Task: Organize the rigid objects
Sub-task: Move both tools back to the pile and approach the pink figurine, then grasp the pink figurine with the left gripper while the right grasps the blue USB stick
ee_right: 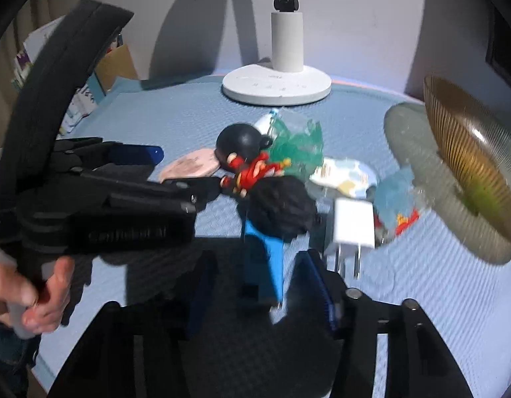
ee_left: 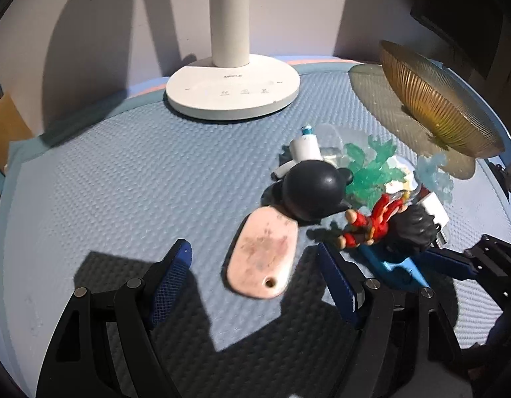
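A pink oval tag (ee_left: 262,255) with a hole lies flat on the blue mat between the fingers of my left gripper (ee_left: 255,282), which is open with a gap on both sides. A figure with black hair and red clothes (ee_left: 381,225) leans on a blue base (ee_right: 267,262). That base sits between the fingers of my right gripper (ee_right: 260,288). Its pads stand clear of the base, so it is open. Behind them lie a black round-headed toy (ee_left: 313,189), green translucent pieces (ee_left: 371,169) and a white charger plug (ee_right: 353,225).
An amber ribbed glass bowl (ee_left: 434,99) stands tilted at the right. A white lamp base (ee_left: 232,93) is at the back by the wall. A hand (ee_right: 39,298) holds the left gripper's handle at the left. Cardboard and papers (ee_right: 116,63) stand beyond the mat's left edge.
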